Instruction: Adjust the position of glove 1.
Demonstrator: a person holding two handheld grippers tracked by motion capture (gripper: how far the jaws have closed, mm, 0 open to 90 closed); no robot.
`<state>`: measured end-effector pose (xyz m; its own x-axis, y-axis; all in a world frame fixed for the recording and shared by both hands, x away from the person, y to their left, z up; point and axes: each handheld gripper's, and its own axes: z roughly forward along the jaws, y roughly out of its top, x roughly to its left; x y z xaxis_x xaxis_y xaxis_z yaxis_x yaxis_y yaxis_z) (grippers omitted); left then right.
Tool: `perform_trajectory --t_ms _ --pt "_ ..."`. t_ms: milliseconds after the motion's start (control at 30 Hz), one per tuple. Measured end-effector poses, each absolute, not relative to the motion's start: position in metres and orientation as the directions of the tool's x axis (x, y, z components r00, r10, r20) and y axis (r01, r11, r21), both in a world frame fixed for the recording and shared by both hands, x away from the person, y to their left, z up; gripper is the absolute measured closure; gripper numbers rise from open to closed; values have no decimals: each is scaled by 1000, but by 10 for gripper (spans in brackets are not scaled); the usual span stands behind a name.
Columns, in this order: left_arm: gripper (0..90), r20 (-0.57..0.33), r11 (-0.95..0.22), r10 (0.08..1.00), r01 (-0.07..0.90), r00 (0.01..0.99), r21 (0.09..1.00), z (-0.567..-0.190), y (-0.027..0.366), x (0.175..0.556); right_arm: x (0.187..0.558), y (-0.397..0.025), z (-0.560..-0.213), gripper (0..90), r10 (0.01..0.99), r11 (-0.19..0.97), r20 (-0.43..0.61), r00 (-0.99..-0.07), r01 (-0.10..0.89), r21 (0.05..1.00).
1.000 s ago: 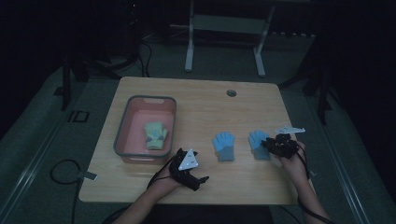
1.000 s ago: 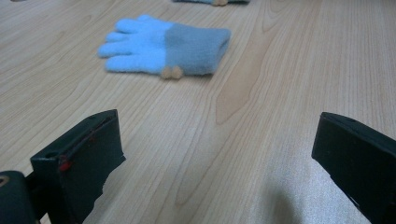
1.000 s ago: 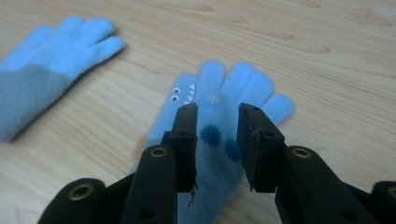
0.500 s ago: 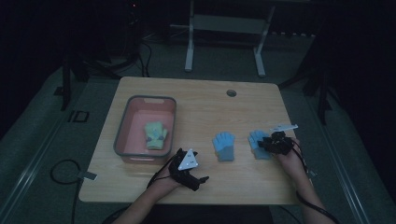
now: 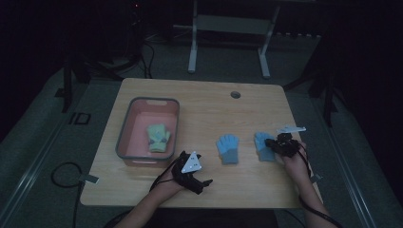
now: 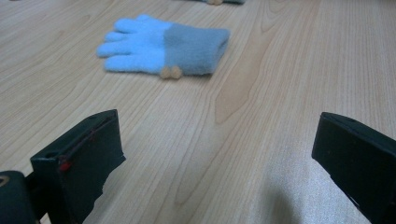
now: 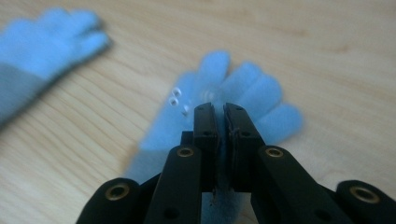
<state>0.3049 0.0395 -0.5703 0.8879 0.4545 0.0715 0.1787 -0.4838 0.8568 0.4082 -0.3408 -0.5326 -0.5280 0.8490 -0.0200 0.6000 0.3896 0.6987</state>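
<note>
Two light blue gloves with grey cuffs lie on the wooden table [image 5: 209, 109]. My right gripper [image 5: 273, 145] [image 7: 219, 109] is shut on the right blue glove [image 5: 261, 142] [image 7: 247, 86], with fabric pinched between its jaws near the cuff. The other blue glove [image 5: 227, 148] [image 6: 163, 44] [image 7: 42, 37] lies flat between the two hands. My left gripper [image 5: 196, 173] [image 6: 219, 130] rests low near the table's front edge, jaws wide open with nothing between them, pointing toward that glove. A green glove [image 5: 158, 137] lies inside the pink bin [image 5: 124, 128].
The pink bin stands at the table's left, just beyond my left hand. A round cable hole [image 5: 235, 94] sits near the far edge. A metal stand [image 5: 228, 38] and cables are on the floor behind the table.
My right gripper has edged slightly left over the right blue glove. The left gripper and the other gloves have stayed put.
</note>
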Motion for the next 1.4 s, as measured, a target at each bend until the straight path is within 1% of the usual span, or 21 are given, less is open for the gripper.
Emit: perform_trajectory --t_ms 133,167,200,233,300,367,467,500,933,1100,1400 --pt "21 74 -485 454 177 888 856 -570 39 305 399 -327 -508 847 840 391 -34 -542 560 731" --pt "21 74 -485 454 177 888 856 -570 39 305 399 -327 -508 847 840 391 -34 -542 560 731" --pt "21 73 -485 454 178 888 856 -570 39 305 394 -319 -495 847 832 386 -31 -555 537 750" --pt "21 73 -485 454 178 888 856 -570 39 305 394 -319 -495 847 832 386 -31 -555 537 750" --pt "21 73 -486 455 179 888 856 -570 39 305 389 -307 -479 847 820 371 -14 -572 513 774" --pt "21 72 -485 456 179 887 856 -570 39 305 386 -298 -472 847 807 364 3 -590 502 784" --pt "21 73 -486 456 178 887 856 -570 39 305 383 -287 -468 846 793 373 2 -609 487 790" --pt "21 74 -485 456 178 887 856 -570 39 305 382 -277 -467 846 784 362 25 -621 489 794" --pt "21 76 -485 453 174 889 857 -570 40 305 379 -220 -489 844 733 384 84 -675 511 769" --pt "21 73 -482 453 175 889 859 -570 40 305 384 -211 -505 843 729 394 107 -676 543 742" --pt "21 73 -482 453 175 889 858 -570 40 305 394 -211 -526 838 753 413 87 -652 572 709"
